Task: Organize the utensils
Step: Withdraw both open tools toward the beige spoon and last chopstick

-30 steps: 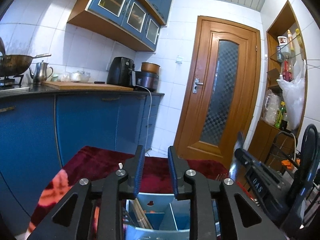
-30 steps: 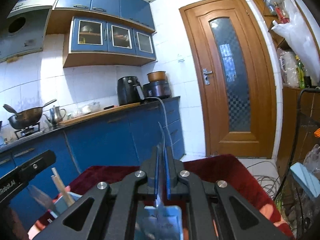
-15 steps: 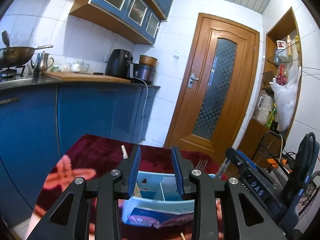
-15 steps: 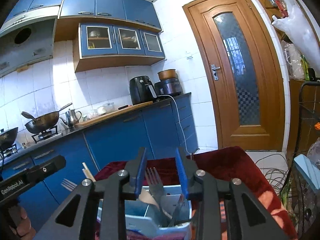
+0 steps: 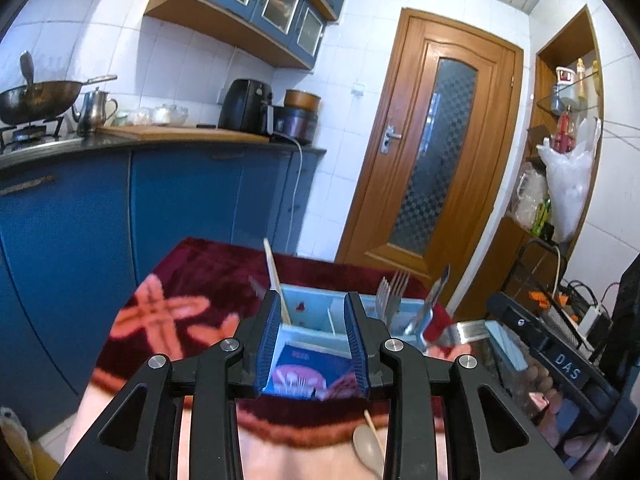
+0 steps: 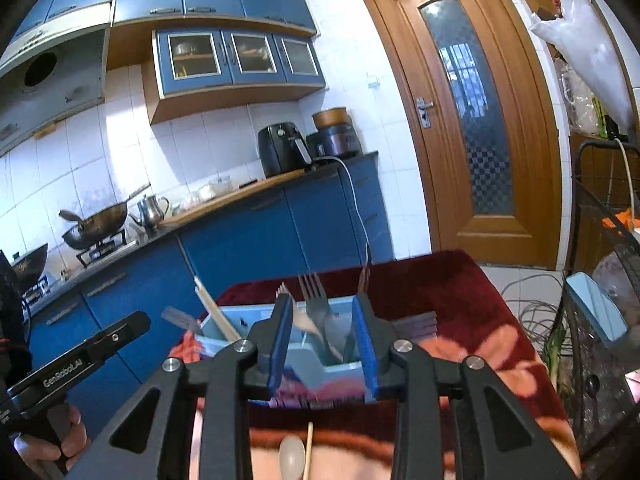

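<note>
A light blue utensil holder [image 5: 316, 320] with compartments stands on a dark red cloth [image 5: 192, 280]; it also shows in the right wrist view [image 6: 340, 364]. Forks [image 5: 390, 292] and a knife stand in its right part, and a wooden chopstick [image 5: 274, 276] in its left. In the right wrist view the forks [image 6: 314, 304] sit between my fingers' line of sight. My left gripper [image 5: 312, 340] is open and empty, in front of the holder. My right gripper [image 6: 324, 344] is open and empty too. A spoon [image 6: 292, 458] and a stick lie near the cloth's front edge.
Blue kitchen cabinets [image 5: 160, 208] with a counter run along the left. A wooden door [image 5: 432, 160] stands behind. A wire rack [image 6: 600, 288] with cables is at the right. The other gripper's body [image 5: 560, 364] is at the right of the left wrist view.
My right gripper opened and let go of the knife into the holder, then pulled back. Both grippers have drawn back and up, so the holder shows in full.
</note>
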`<state>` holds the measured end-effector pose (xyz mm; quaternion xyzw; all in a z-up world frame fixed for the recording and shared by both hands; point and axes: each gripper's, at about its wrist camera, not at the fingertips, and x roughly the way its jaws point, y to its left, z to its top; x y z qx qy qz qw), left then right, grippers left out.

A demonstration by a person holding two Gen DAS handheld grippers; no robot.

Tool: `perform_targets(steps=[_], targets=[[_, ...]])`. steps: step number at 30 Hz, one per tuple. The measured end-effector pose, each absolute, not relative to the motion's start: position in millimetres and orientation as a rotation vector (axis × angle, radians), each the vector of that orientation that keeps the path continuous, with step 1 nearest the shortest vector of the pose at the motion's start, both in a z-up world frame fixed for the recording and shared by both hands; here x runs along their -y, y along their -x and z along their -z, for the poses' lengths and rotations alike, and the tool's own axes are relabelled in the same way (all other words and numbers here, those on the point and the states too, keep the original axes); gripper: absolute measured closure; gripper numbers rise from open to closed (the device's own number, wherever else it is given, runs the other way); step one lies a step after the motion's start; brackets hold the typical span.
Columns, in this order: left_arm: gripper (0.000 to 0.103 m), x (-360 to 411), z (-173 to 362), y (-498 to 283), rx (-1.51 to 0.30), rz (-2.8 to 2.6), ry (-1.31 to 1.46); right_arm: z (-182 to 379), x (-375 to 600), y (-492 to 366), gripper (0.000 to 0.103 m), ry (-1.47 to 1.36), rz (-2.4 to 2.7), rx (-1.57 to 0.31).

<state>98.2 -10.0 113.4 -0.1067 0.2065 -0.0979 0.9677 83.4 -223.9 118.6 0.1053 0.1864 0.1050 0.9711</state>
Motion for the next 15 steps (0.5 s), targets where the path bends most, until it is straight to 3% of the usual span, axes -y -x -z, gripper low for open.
perform_targets(steps=[15], targets=[[0.065,29,-72,-78,-0.597,0.23,0.184,-82,236,-44,0.065,-0.214,-0.218,-0.516]])
